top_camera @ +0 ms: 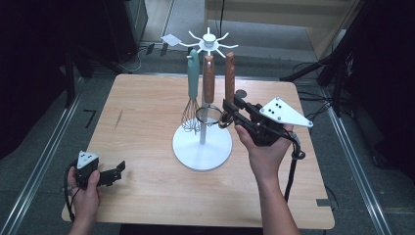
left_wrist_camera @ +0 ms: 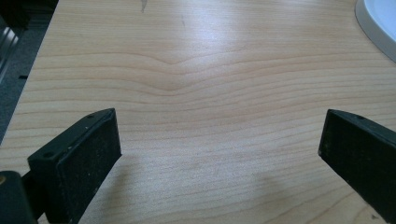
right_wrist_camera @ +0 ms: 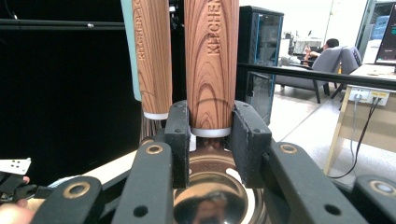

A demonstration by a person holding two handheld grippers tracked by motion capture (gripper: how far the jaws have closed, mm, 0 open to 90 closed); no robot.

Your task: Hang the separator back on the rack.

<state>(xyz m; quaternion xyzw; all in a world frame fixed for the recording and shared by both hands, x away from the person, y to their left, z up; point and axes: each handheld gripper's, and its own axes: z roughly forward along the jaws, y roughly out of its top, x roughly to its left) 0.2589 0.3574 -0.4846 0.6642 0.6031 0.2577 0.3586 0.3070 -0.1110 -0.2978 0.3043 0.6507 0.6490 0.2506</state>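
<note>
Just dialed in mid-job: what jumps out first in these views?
The white utensil stand at the table's centre, with a teal-handled whisk and two wood-handled utensils hanging from it. The right tool is clamped on the base of the rightmost wooden handle, just above its shiny metal head. The left tool rests open at the table's near-left corner, holding nothing.

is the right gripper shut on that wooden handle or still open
Shut on it. In the right gripper view the right gripper has both jaws pressed against the base of the wooden handle, no gap showing.
</note>
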